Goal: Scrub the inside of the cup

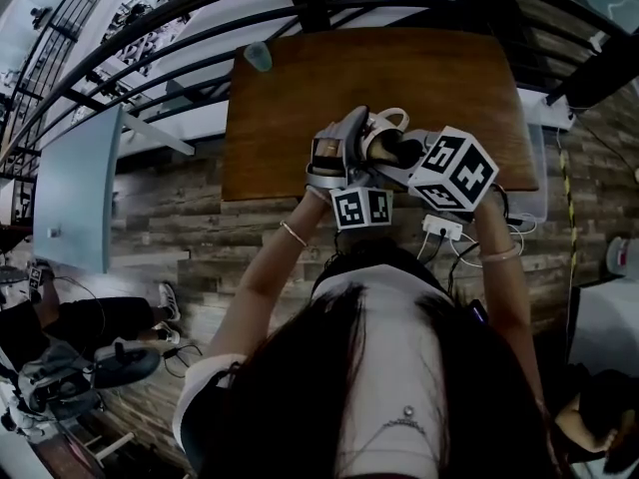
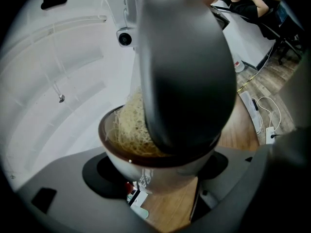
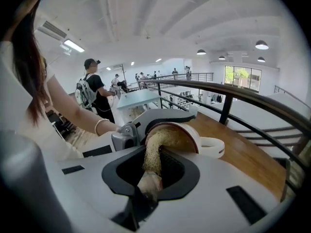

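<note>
Underneath everything, the brown wooden table (image 1: 290,138) spreads out by a dark railing (image 1: 200,8), and the work goes on in the air over its near edge. The left gripper (image 1: 334,158) has its jaws spread wide and clasped on either side of the cup (image 2: 146,166), which lies tipped with its mouth turned toward the right gripper (image 1: 399,153). That one points down into the mouth, its jaws drawn nearly together and pinching the tail of a pale fibrous scrubber (image 3: 153,154). The scrubber's free end is pushed inside the cup, against the brown inner wall, as the left gripper view shows. The cup looks like glazed ceramic, white outside. It is probably stiff, fairly heavy for its size, slick under the pads and likely to chip if dropped. So the wide hold round its body seems the right one, low on the bowl and well clear of the rim. The scrubber looks light, springy and rough, so it should squash to fit the curve. A pinch near its end leaves the most fibre free to rub. Smallest is the cup's handle (image 3: 214,147), a white loop on the side away from the left gripper, with nothing touching it.
</note>
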Demonstrator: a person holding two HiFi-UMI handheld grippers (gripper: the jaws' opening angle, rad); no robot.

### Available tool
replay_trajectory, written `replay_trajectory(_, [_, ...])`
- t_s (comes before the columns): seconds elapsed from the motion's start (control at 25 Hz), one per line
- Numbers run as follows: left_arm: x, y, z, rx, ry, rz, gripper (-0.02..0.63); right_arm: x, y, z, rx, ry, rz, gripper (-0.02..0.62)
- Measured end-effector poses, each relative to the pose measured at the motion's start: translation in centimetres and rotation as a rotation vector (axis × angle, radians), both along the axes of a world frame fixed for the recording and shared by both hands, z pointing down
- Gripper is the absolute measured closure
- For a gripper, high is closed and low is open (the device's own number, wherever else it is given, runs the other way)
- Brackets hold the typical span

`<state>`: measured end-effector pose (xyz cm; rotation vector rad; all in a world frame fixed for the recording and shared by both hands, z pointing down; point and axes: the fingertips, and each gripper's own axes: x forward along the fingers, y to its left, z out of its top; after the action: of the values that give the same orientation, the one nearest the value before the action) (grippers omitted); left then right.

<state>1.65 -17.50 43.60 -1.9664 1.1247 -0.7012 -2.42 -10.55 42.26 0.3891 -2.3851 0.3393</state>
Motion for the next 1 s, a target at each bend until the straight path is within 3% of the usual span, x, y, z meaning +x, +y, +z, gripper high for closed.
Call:
replay_trajectory(0.2, [-0.1,-0.1,0.3,-0.007,-0.01,0.003,0.201,0.1,0.1,0.5,0.077,0.134,-0.079,0.518])
replay_trajectory(0.36, [0.7,0.5,0.6,-0.006,-0.014,0.002,0.201,1.0,0.9,0.9,0.111,0.186,-0.111,0.518])
replay_trajectory(1.0, [0.9,0.6,0.8,-0.025,-0.023,-0.005,0.201,1.8,1.3,0.9,0.133,0.218,-0.102,0.518])
